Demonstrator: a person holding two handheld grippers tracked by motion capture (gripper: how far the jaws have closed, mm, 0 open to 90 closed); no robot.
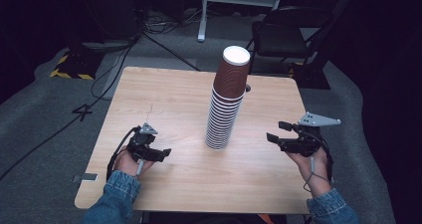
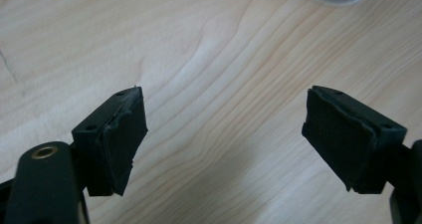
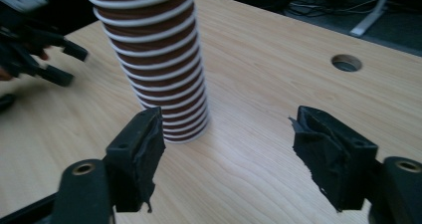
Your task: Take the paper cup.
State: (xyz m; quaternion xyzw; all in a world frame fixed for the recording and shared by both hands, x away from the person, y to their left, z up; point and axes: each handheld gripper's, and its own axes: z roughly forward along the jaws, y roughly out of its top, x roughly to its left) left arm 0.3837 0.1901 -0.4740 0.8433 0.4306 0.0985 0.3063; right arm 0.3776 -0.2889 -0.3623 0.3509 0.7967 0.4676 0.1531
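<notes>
brown cup stack (image 1: 225, 102): upright mid-desk (image 1: 164, 94), touched by nothing
left gripper (image 1: 166, 153): spread, empty, near the desk
right gripper (image 1: 273, 132): spread, empty, beside the stack

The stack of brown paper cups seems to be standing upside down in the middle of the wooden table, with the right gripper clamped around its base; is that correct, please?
Not quite. The right gripper is open and holds nothing: the right gripper view shows the stack of brown paper cups standing beyond its tips, untouched. The rest holds: the stack stands upside down in the middle of the wooden table.
</notes>
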